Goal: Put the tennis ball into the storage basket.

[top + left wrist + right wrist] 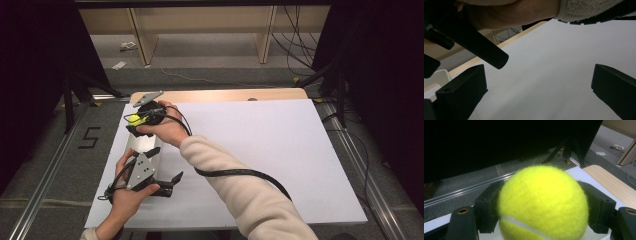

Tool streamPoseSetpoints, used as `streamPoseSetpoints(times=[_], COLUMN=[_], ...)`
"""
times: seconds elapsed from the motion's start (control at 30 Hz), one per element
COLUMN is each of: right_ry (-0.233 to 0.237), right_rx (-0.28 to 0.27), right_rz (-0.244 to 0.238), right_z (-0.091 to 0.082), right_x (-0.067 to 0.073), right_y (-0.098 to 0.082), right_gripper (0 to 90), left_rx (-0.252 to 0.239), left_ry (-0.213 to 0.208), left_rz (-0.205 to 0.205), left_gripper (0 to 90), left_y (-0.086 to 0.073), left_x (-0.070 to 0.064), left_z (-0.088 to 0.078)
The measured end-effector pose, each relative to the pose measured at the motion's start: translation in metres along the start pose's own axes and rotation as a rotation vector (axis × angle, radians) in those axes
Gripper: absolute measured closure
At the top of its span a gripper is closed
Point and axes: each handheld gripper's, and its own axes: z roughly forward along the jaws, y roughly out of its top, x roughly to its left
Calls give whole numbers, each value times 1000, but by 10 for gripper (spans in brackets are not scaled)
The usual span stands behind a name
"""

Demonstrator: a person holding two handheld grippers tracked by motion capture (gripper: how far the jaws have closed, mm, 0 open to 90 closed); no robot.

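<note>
A tennis ball (541, 203) is clamped between the right gripper (136, 120) jaws, presumably for carrying; the left gripper (172, 181) is held spread, nothing between its jaws.

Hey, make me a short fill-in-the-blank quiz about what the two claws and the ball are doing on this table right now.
1. The right claw is shut on a yellow ____ ball.
2. The left claw holds nothing, and its jaws stand ____.
3. In the high view, the arm in the cream sleeve reaches toward the table's far ____ corner.

Missing words: tennis; open; left
</note>
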Motion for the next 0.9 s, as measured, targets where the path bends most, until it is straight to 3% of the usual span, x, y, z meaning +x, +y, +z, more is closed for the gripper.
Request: streamPoseSetpoints(times=[0.9], right_ry=[16], right_rx=[29], right_rz=[17], right_z=[9], right_x=[-2], right_y=[-7], right_gripper=[265], left_rx=[4], left_ry=[-4], left_rz=[1], left_gripper=[0], left_y=[0], left_x=[0], left_z=[0])
